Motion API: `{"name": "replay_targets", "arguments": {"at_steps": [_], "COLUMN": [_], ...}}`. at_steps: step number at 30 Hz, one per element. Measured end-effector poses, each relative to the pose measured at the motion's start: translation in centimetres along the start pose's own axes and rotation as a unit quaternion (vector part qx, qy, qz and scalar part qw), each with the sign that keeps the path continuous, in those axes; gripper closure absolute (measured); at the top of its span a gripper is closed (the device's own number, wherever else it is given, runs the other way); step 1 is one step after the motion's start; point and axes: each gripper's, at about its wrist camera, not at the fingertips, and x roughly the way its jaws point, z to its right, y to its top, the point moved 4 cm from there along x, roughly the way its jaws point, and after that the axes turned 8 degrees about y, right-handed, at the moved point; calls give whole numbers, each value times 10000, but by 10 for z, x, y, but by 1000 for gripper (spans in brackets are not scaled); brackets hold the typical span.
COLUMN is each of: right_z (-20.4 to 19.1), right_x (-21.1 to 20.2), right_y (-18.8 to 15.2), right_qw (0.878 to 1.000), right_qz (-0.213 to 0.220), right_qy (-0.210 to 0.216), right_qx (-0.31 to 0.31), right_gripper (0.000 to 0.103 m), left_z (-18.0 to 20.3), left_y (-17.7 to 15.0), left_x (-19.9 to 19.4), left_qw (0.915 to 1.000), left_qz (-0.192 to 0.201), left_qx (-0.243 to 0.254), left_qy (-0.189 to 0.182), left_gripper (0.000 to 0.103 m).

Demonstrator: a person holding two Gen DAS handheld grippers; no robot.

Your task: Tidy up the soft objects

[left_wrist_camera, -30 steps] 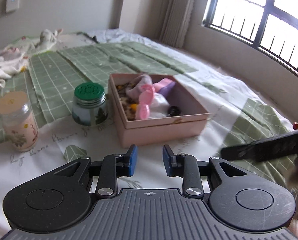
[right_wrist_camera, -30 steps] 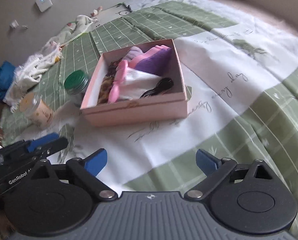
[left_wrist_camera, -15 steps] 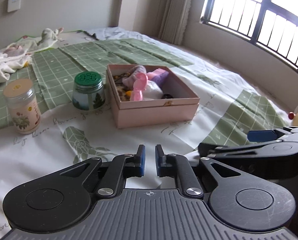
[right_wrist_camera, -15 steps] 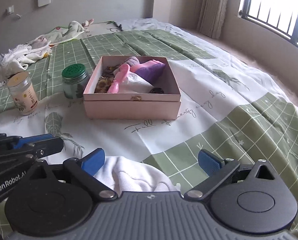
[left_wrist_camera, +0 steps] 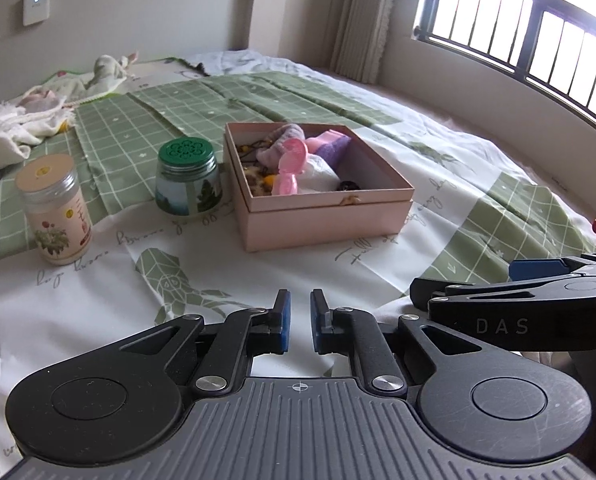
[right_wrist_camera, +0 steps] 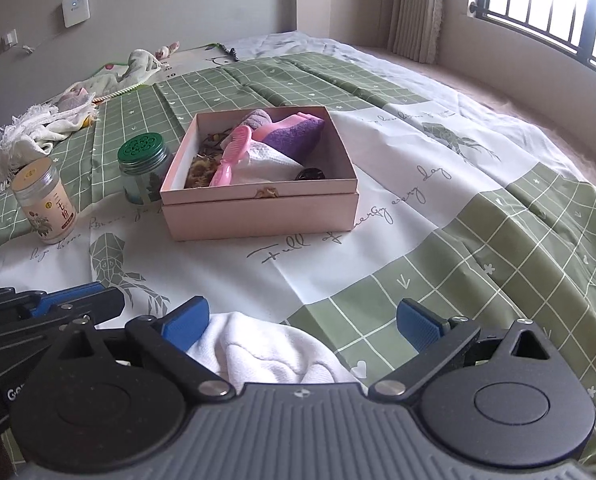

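Note:
An open pink box (left_wrist_camera: 326,216) sits on the bed, holding a pink comb (left_wrist_camera: 289,164), a purple cloth (left_wrist_camera: 338,148), white tissue and a dark hair tie. My left gripper (left_wrist_camera: 298,300) hovers over the sheet well short of the box, its pads nearly together with a narrow gap and nothing between them. My right gripper (right_wrist_camera: 302,312) stands wide open just to its right. A crumpled white cloth (right_wrist_camera: 265,352) lies on the bed between and below the right gripper's fingers, untouched by the pads. The left gripper's tip (right_wrist_camera: 57,300) shows at the right wrist view's left edge.
A green-lidded glass jar (left_wrist_camera: 187,178) and a beige-lidded jar (left_wrist_camera: 55,210) stand left of the box. Crumpled pale cloths (left_wrist_camera: 13,132) lie at the far left of the bed. The barred window (left_wrist_camera: 538,20) and wall border the bed on the right.
The left gripper's jaws closed from a wider gap to a narrow one. Both grippers drew back from the box, and the white cloth came into view under the right gripper.

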Motion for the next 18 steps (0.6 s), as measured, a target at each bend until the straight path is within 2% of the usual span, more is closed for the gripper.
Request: {"name": "replay_targets", "arguments": {"at_steps": [18], "right_z": [-2], "right_x": [0], "right_y": [0], "right_qw": [10000], "right_qz": [6], "right_qy": [-22], "right_qx": [-31], "right_gripper": [3], "left_z": [0], "left_y": [0], "left_x": [-1], "left_qw": [10000], "left_qz": [8], "left_qx": [-15], "left_qy": [13], "left_gripper": [91]}}
